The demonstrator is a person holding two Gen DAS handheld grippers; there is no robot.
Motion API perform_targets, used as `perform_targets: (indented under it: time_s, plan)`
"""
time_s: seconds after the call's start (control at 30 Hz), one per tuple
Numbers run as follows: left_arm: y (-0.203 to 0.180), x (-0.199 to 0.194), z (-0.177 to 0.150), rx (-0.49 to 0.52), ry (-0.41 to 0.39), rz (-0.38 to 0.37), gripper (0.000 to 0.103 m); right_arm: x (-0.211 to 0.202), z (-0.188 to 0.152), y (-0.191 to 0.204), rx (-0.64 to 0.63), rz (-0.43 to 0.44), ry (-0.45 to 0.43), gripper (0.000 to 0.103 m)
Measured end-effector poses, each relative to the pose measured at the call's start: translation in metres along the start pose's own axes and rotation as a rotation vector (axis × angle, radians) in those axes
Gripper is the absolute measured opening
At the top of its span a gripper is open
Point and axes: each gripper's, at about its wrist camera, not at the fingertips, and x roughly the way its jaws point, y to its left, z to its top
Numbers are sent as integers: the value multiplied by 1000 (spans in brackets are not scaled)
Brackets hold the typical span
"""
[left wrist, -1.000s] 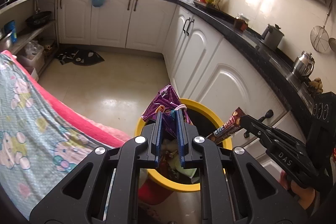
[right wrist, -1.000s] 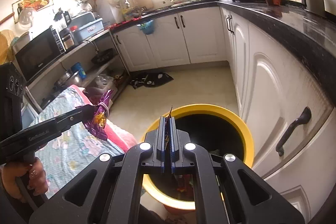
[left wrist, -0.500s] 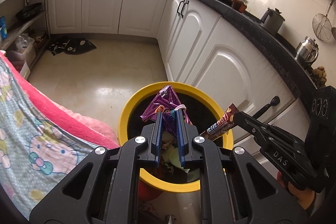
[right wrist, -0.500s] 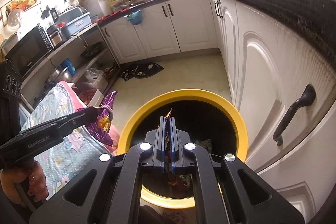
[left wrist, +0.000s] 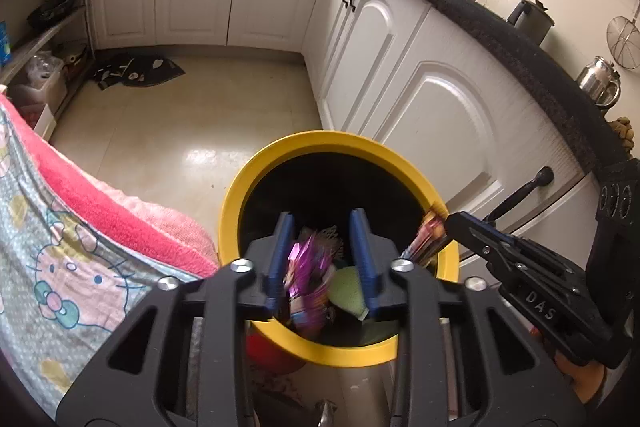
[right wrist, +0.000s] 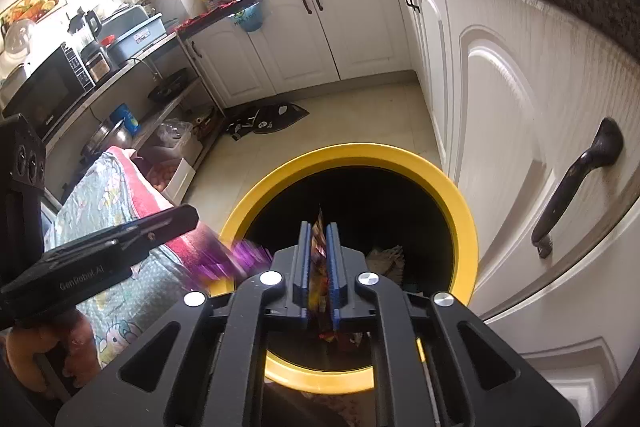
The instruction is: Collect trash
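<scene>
Over on the left, the blanket-covered bed (left wrist: 60, 259) is edging the scene, its pink border lying just beside the yellow bin (left wrist: 280, 155) on the kitchen floor (left wrist: 168, 131). Moving in, the left gripper (left wrist: 322, 247) is hanging over the near left part of the bin's mouth with its blue fingers (left wrist: 280, 251) spread apart, and the purple wrapper (left wrist: 308, 267) is showing as a motion-blurred streak between them, gripped by nothing as far as I can judge, so it looks to be dropping into the bin. Beneath it, some crumpled trash and a green lump are already lying inside. Sliding right, the right gripper (right wrist: 319, 259) is pointing over the bin's mouth from the right rim, its fingers squeezed close on the snack-bar wrapper (right wrist: 320, 247), which is standing edge-on in the narrow slot between them. Farther right, the white cabinet doors (left wrist: 432, 115) are running under the dark worktop (left wrist: 532, 67). So the reckoning: the purple piece is looking as good as binned, the snack-bar wrapper is waiting directly above the opening and only needing a release, and whether more trash is lying about elsewhere is not showing in these views.
</scene>
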Motion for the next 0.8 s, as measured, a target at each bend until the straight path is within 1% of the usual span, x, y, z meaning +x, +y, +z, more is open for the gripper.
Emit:
perform_targets:
  time_s: [0.03, 0.1, 0.13, 0.23, 0.27, 0.3, 0.33, 0.4, 0.43, 0.5, 0.57, 0.63, 0.8]
  plan:
    - [1, 0, -1, -2, 1, 1, 28, 0, 0, 1, 2, 0, 1, 20]
    - [4, -1, -3, -7, -2, 5, 36, 0, 0, 1, -1, -3, 1, 21]
    - [6, -2, -4, -13, -4, 8, 38, 0, 0, 2, -3, -6, 1, 24]
    - [10, -8, -6, -21, -12, 17, 50, -4, 1, 3, 0, -7, -6, 33]
    - [12, -12, -6, -24, -20, 24, 56, -5, 1, 4, -2, -9, -9, 35]
    - [14, -17, -7, -29, -28, 30, 61, -6, 2, 5, -4, -12, -13, 43]
    - [17, -22, -7, -35, -35, 34, 64, -9, 2, 7, -4, -15, -21, 47]
    - [23, -31, -9, -45, -49, 50, 78, -14, 3, 13, -10, -17, -35, 54]
    - [25, -36, -9, -47, -57, 57, 80, -15, 4, 15, -14, -18, -39, 61]
    - [32, -49, -12, -56, -79, 77, 88, -21, 5, 21, -19, -29, -56, 70]
    - [38, -61, -14, -67, -96, 90, 92, -26, 4, 26, -27, -33, -70, 75]
    - [45, -76, -17, -80, -120, 113, 92, -32, 3, 34, -39, -43, -82, 83]
    - [55, -109, -26, -89, -170, 171, 92, -47, -1, 57, -74, -60, -107, 91]
